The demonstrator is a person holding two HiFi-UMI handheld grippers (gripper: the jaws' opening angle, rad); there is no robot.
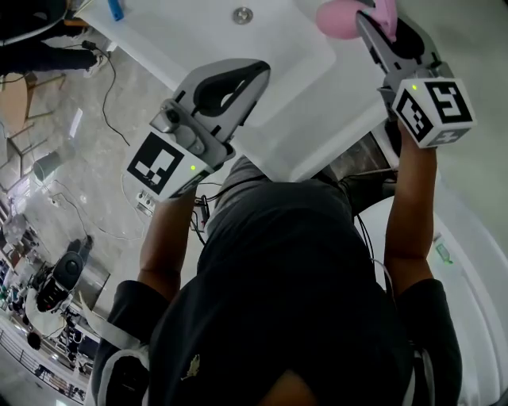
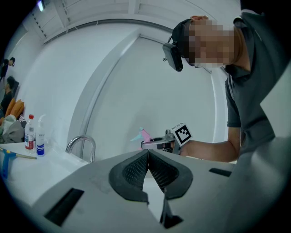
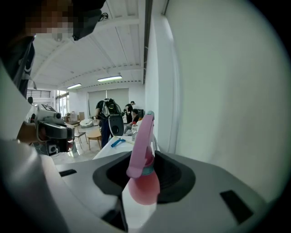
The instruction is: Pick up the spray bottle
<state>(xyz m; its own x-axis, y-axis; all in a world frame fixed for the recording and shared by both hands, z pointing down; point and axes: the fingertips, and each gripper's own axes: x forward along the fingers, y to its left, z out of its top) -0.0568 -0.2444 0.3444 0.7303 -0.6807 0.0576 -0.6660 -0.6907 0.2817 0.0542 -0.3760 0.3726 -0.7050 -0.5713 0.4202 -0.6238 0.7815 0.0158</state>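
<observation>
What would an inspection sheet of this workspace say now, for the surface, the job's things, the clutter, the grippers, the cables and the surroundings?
Surface: white counter with sink, drain and faucet.
Job's things: pink spray bottle held off the counter by the right gripper.
Clutter: two bottles and a blue tool at the counter's far end.
Grippers: left gripper shut, nothing between its jaws; right gripper shut on the spray bottle.
Cables: black cables and a power strip on the floor.
Surroundings: white wall; people and tables further back.
</observation>
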